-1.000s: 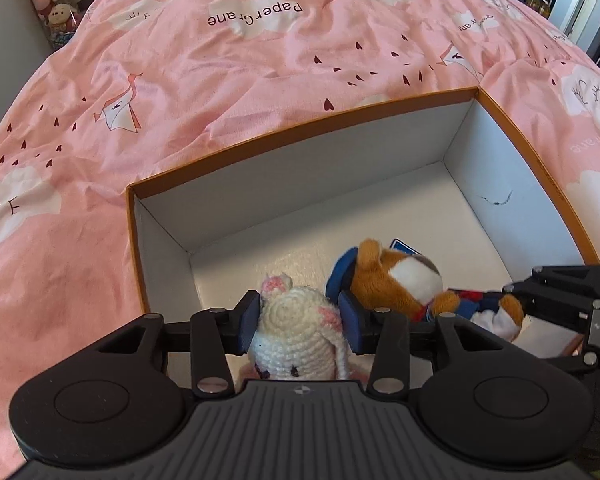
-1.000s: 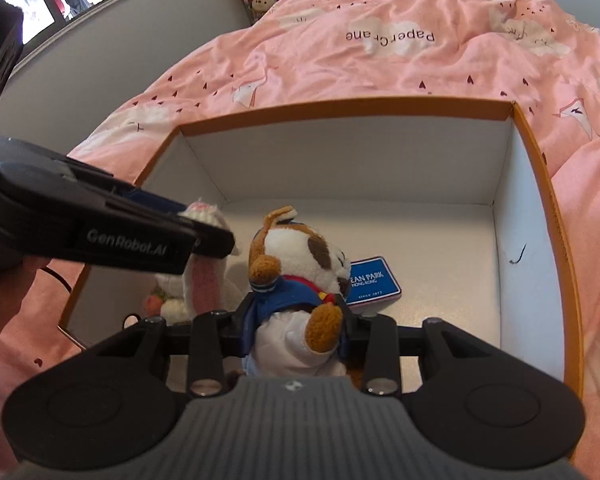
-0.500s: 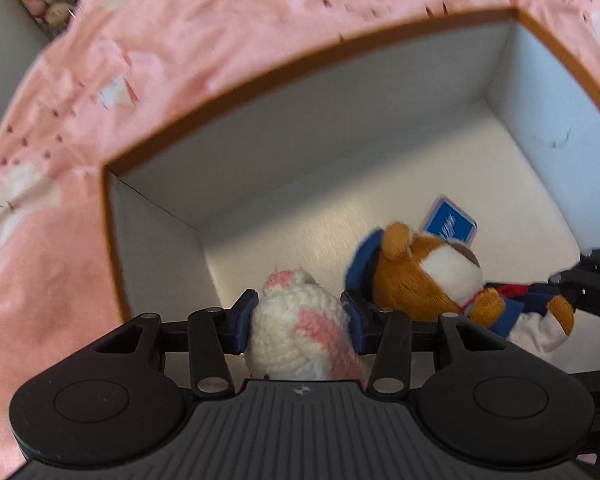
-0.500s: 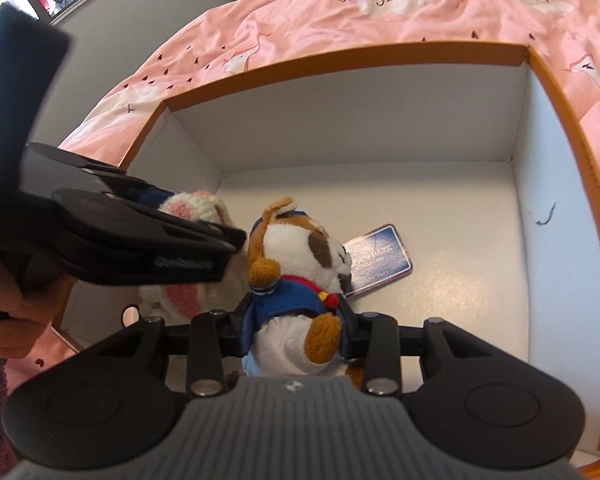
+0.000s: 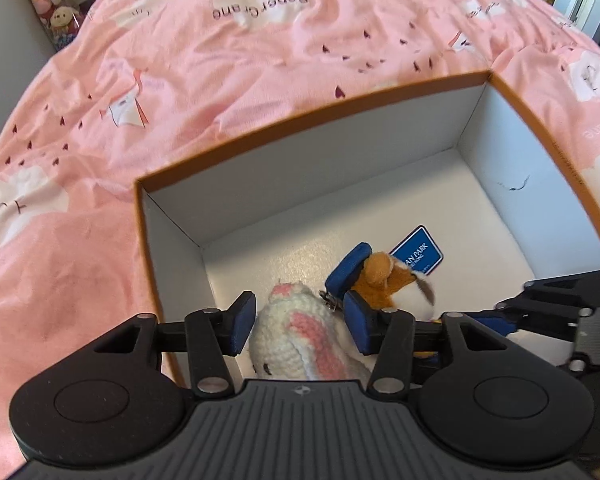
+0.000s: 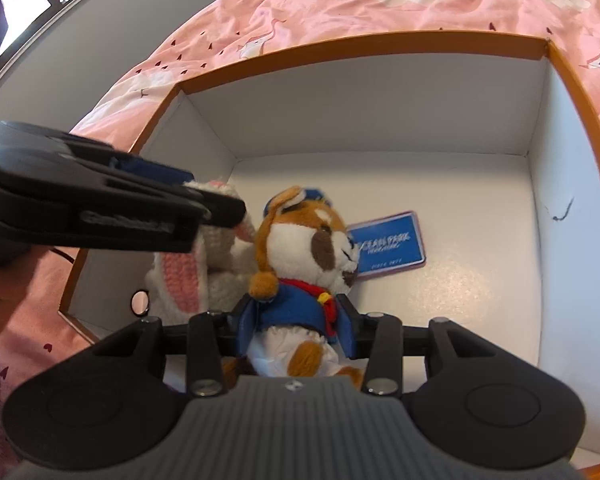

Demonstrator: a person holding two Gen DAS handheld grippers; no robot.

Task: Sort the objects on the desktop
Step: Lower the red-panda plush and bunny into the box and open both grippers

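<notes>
An orange-rimmed box [image 5: 300, 116] with white inside lies on the pink bedspread; it also shows in the right wrist view [image 6: 380, 42]. My left gripper [image 5: 300, 320] stands open around a white and pink crocheted bunny [image 5: 296, 344] at the box's near left corner, with a gap at the left pad. My right gripper [image 6: 296, 326] is shut on a brown and white plush dog [image 6: 304, 248] in a blue jacket, held over the box floor. The dog [image 5: 388, 280] sits right of the bunny [image 6: 204, 264]. A blue tag [image 6: 388, 246] lies beside the dog.
The pink bedspread [image 5: 220, 80] surrounds the box. The blue tag [image 5: 418, 250] lies on the box floor, and the floor beyond it towards the far and right walls is bare. Soft toys [image 5: 56, 4] stand in the far left corner of the room.
My left gripper's fingers have spread apart around the bunny, which now rests lower in the box corner. The right gripper still holds the dog, shifted slightly.
</notes>
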